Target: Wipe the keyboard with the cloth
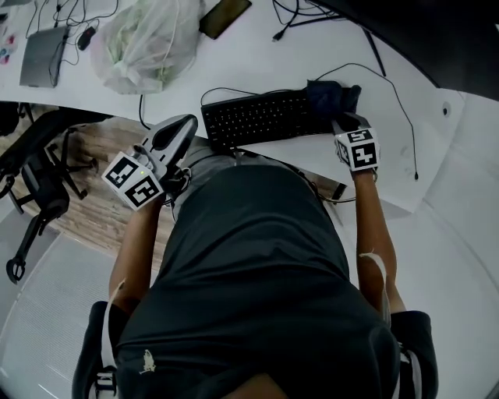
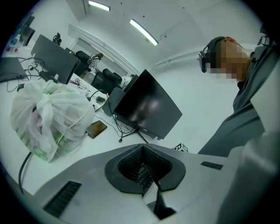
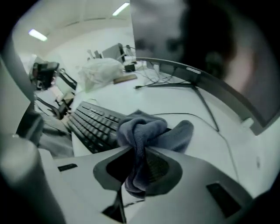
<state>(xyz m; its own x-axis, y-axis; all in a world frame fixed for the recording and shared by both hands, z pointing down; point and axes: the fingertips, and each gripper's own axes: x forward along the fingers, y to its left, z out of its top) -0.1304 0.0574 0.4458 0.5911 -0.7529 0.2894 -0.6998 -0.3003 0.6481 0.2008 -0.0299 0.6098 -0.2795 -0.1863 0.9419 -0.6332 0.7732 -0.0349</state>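
Note:
A black keyboard [image 1: 257, 117] lies on the white desk [image 1: 405, 148], close to its front edge. A dark blue cloth [image 1: 331, 97] rests bunched on the keyboard's right end. My right gripper [image 1: 343, 123] is shut on the cloth, which bulges up out of the jaws [image 3: 144, 131] with the keyboard [image 3: 94, 124] just to their left. My left gripper [image 1: 185, 123] hangs off the desk's front edge, left of the keyboard and apart from it. In the left gripper view its jaws [image 2: 144, 175] stand shut with nothing between them.
A stuffed plastic bag [image 1: 144, 43], a phone [image 1: 224, 15] and a grey laptop [image 1: 43, 56] sit at the back of the desk. A dark monitor [image 2: 146, 105] stands behind the keyboard, with cables around it. An office chair [image 1: 39, 167] is on the floor at the left.

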